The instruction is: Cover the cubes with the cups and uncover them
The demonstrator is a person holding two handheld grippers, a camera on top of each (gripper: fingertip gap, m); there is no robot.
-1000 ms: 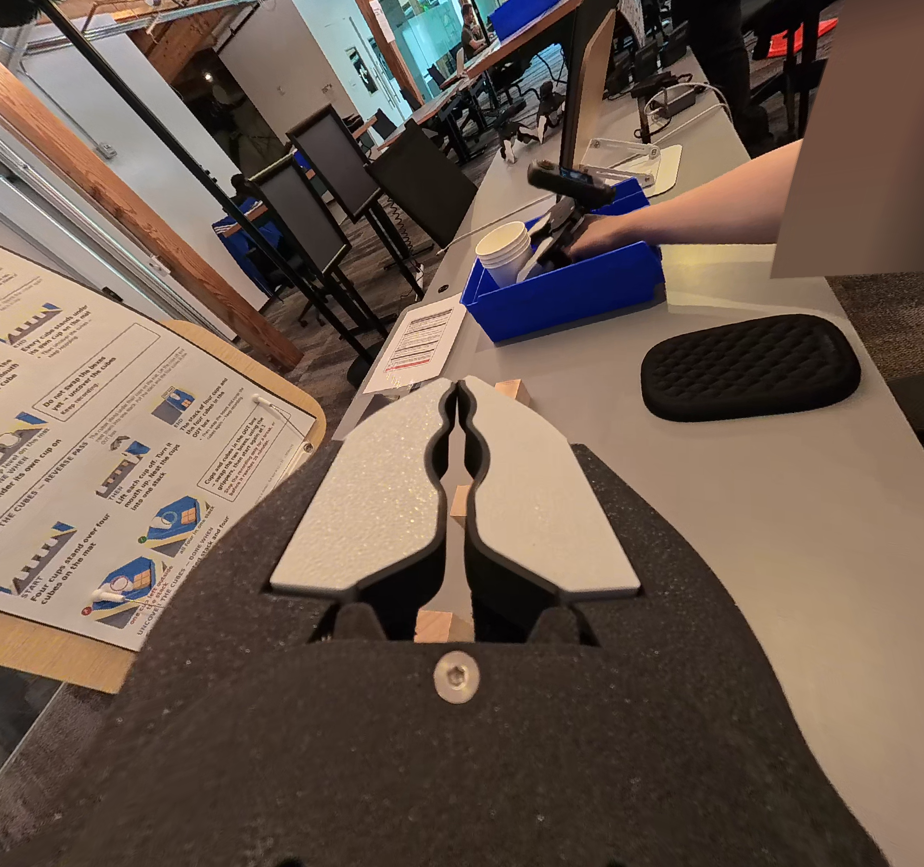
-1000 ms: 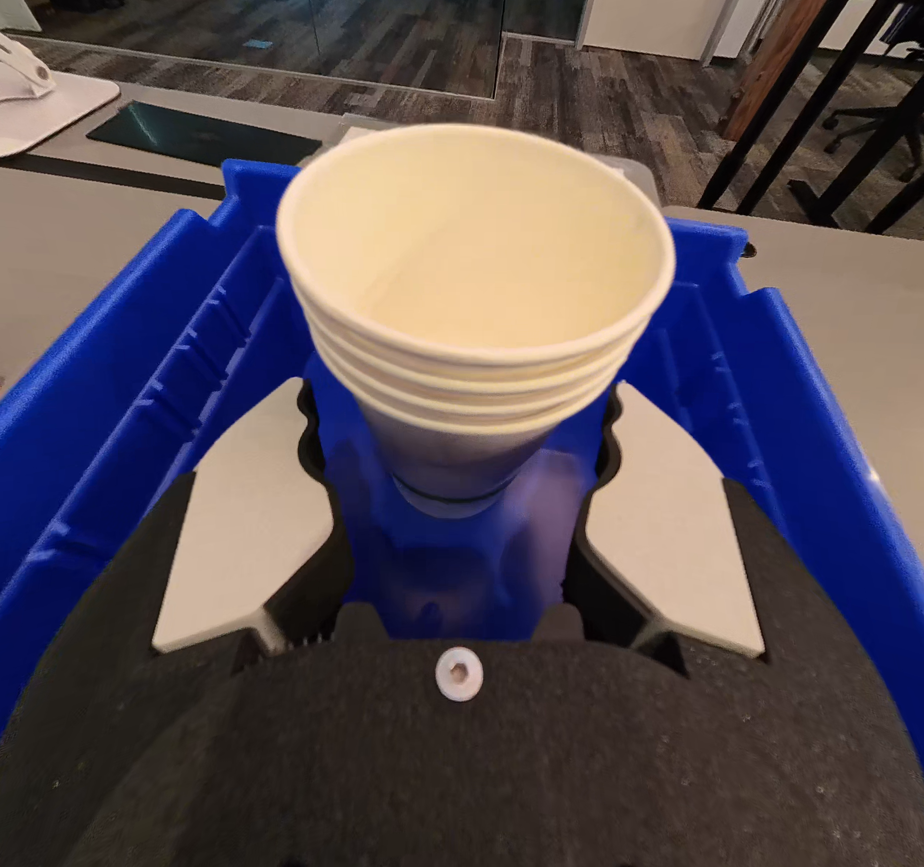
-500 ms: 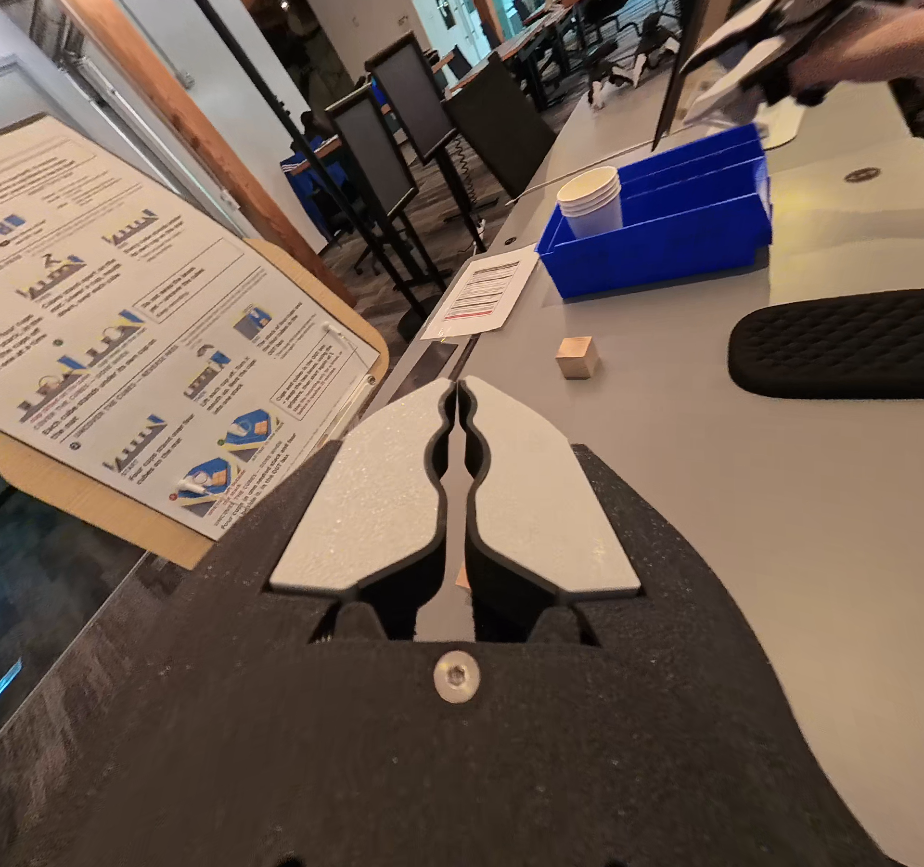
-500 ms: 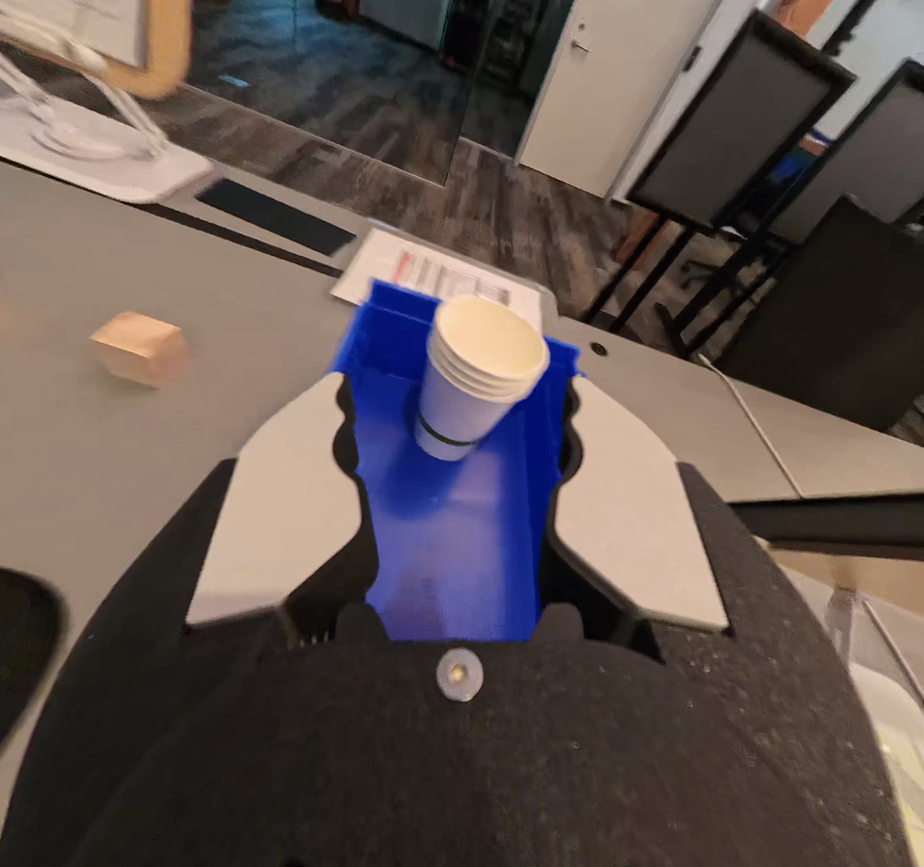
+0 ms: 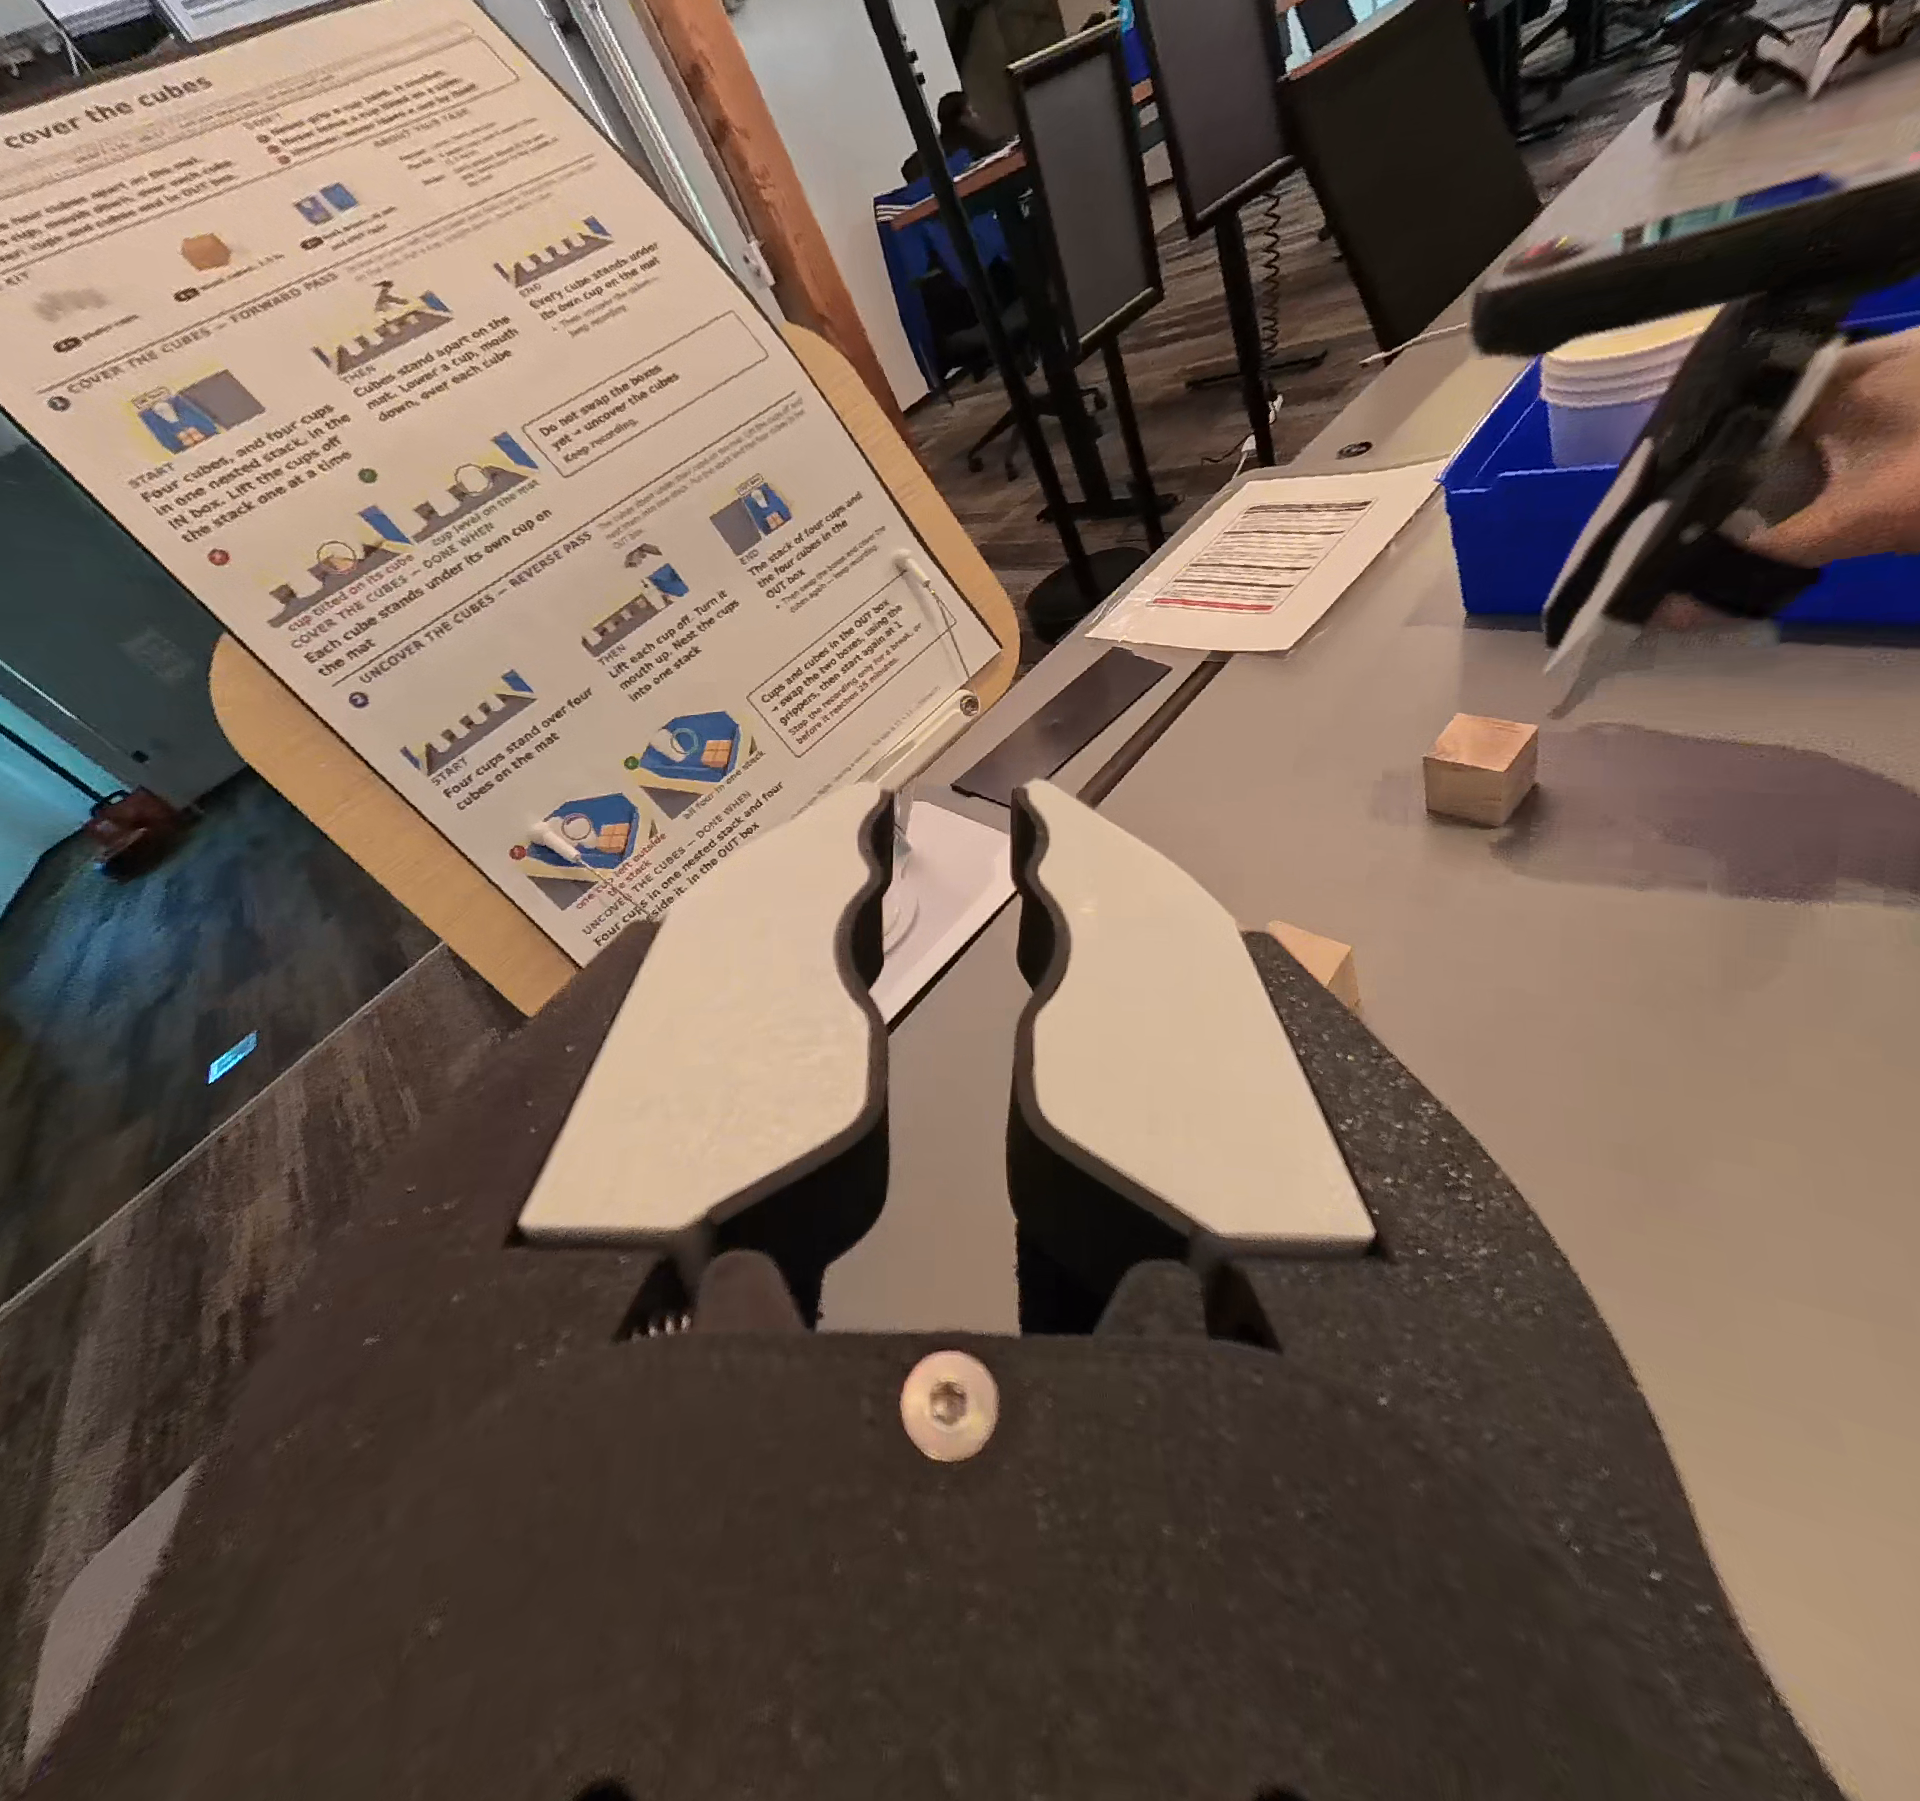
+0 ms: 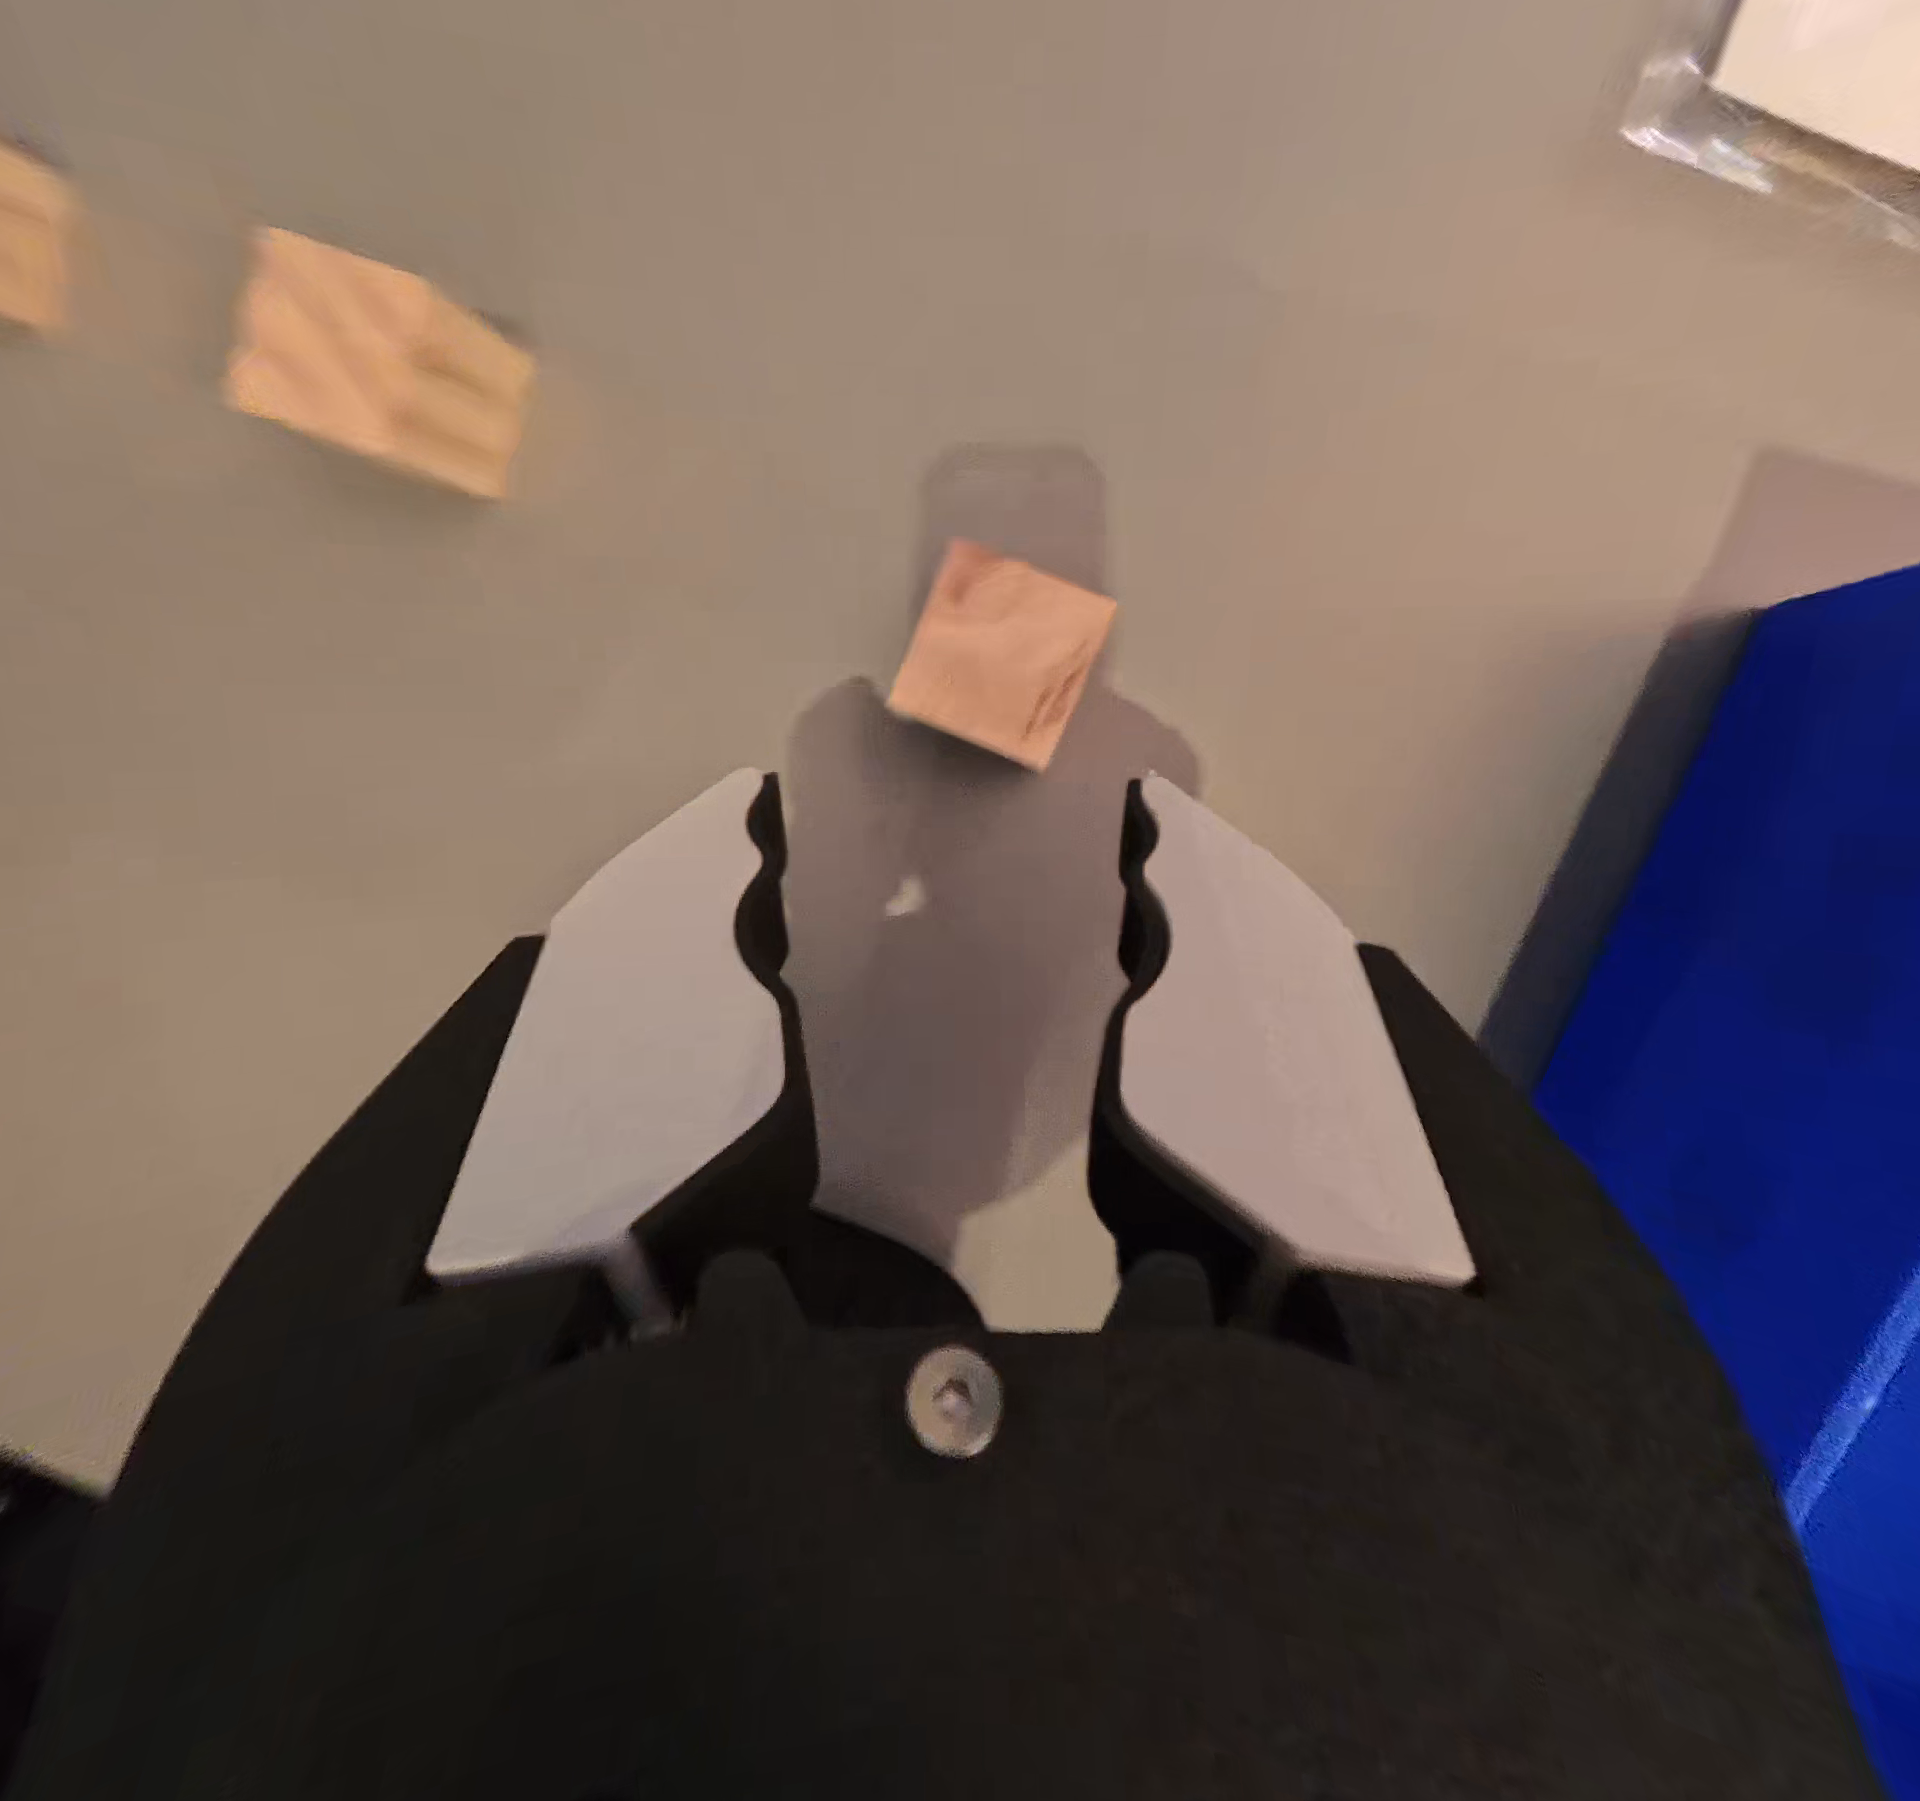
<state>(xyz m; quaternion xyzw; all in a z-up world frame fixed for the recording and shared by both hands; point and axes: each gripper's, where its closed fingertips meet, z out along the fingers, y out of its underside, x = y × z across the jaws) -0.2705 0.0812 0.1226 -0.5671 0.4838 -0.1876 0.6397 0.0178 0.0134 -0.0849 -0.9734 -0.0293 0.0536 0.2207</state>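
My right gripper (image 6: 951,795) is open and empty, pointing down at the grey table just short of a small wooden cube (image 6: 1003,665). Two more cubes, blurred, lie to the left, one nearer (image 6: 379,364) and one at the edge (image 6: 31,239). My left gripper (image 5: 954,801) is slightly open and empty, low over the table's left edge. In the left wrist view the right gripper (image 5: 1558,665), held by a hand, hangs above a cube (image 5: 1481,769). Another cube (image 5: 1314,962) peeks out beside my right finger. A stack of white cups (image 5: 1600,390) stands in a blue bin (image 5: 1496,525).
A large instruction board (image 5: 416,504) leans at the table's left edge. A printed sheet in a plastic sleeve (image 5: 1257,556) lies near the bin and also shows in the right wrist view (image 6: 1818,89). The bin's blue wall (image 6: 1766,1024) is close on the right.
My right gripper has left the bin and cup stack and come down over a cube on the table. My left gripper has swung left towards the board and its jaws have parted a little.
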